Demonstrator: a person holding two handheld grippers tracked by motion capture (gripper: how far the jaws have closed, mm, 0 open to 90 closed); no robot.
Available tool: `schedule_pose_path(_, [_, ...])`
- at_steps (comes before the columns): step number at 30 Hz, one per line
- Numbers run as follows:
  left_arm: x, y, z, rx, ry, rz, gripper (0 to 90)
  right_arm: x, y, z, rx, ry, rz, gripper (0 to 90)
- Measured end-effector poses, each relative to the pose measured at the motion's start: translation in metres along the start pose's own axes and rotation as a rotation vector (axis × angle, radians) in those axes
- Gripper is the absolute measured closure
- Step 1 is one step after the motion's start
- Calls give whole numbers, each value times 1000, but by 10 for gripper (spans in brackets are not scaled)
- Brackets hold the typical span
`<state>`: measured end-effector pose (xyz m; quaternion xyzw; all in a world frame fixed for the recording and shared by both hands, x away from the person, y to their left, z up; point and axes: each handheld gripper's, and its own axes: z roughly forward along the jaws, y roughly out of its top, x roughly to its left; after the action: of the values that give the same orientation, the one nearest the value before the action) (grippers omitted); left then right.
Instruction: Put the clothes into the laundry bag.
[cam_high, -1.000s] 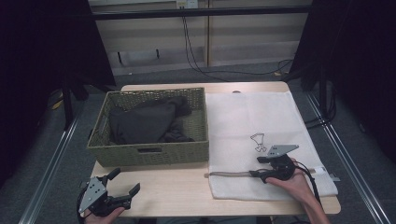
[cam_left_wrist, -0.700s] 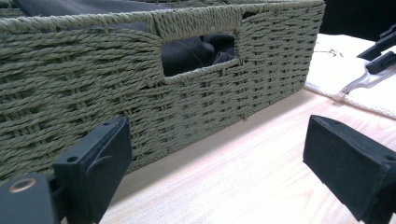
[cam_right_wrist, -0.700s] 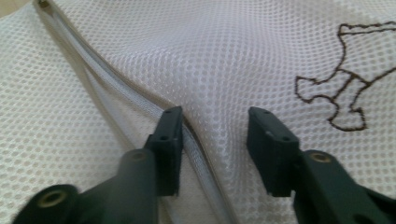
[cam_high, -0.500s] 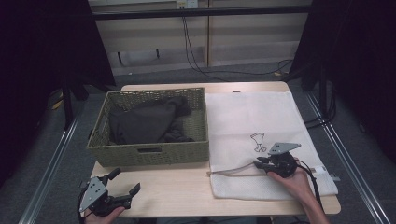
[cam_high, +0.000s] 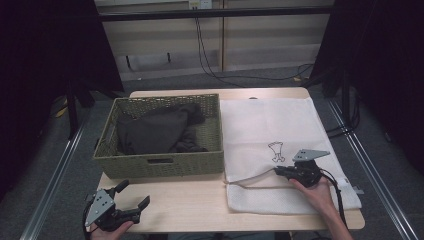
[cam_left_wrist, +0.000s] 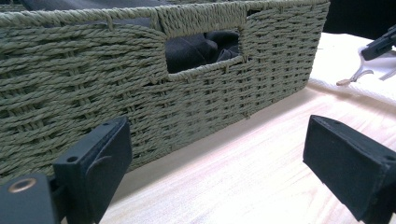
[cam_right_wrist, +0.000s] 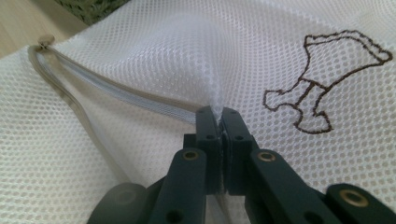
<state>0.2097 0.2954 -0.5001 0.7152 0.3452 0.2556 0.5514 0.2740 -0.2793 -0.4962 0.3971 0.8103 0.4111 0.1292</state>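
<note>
A white mesh laundry bag (cam_high: 280, 125) with a small brown drawing lies flat on the table's right half. My right gripper (cam_high: 276, 171) rests on its front part. Its jaws have just been closing and are now shut on a pinched-up fold of the mesh (cam_right_wrist: 212, 88) next to the grey zipper (cam_right_wrist: 116, 91). My left gripper (cam_high: 134, 192) hovers open at the table's front left corner with nothing between its jaws. It faces the woven basket (cam_left_wrist: 93, 70), through whose handle hole dark clothes (cam_left_wrist: 201, 46) show.
The olive woven basket (cam_high: 160, 162) holding dark clothes (cam_high: 155, 130) stands on the table's left half, close against the bag's left edge. Bare wood (cam_high: 190, 200) lies in front of the basket. Cables run across the floor behind the table.
The right gripper's jaws closed on the mesh beside the zipper, and the fabric there now stands up in a small fold. The left gripper stayed put.
</note>
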Motion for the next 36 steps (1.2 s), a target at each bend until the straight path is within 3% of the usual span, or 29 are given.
schedule_pose_path(9, [-1, 0, 1, 10, -10, 9, 81, -1, 5, -14, -101, 15, 15, 884])
schedule_pose_path(17, [-1, 0, 1, -1, -8, 0, 87, 0, 10, -23, -146, 12, 16, 884])
schedule_pose_path(22, [-1, -1, 2, -5, -14, 14, 87, 1, 13, -29, -172, 14, 16, 885])
schedule_pose_path(26, [-3, 0, 0, -17, 5, 21, 87, 0, 19, -34, -203, 22, 20, 886])
schedule_pose_path(32, [-2, 1, 0, -1, 9, 26, 60, -1, 27, -40, -251, 26, 23, 886])
schedule_pose_path(33, [-2, 3, 1, -22, 13, 7, 59, -2, 29, -42, -271, 27, 23, 886])
schedule_pose_path(36, [0, 5, 1, -39, 11, 5, 53, -5, 33, -46, -300, 26, 35, 887])
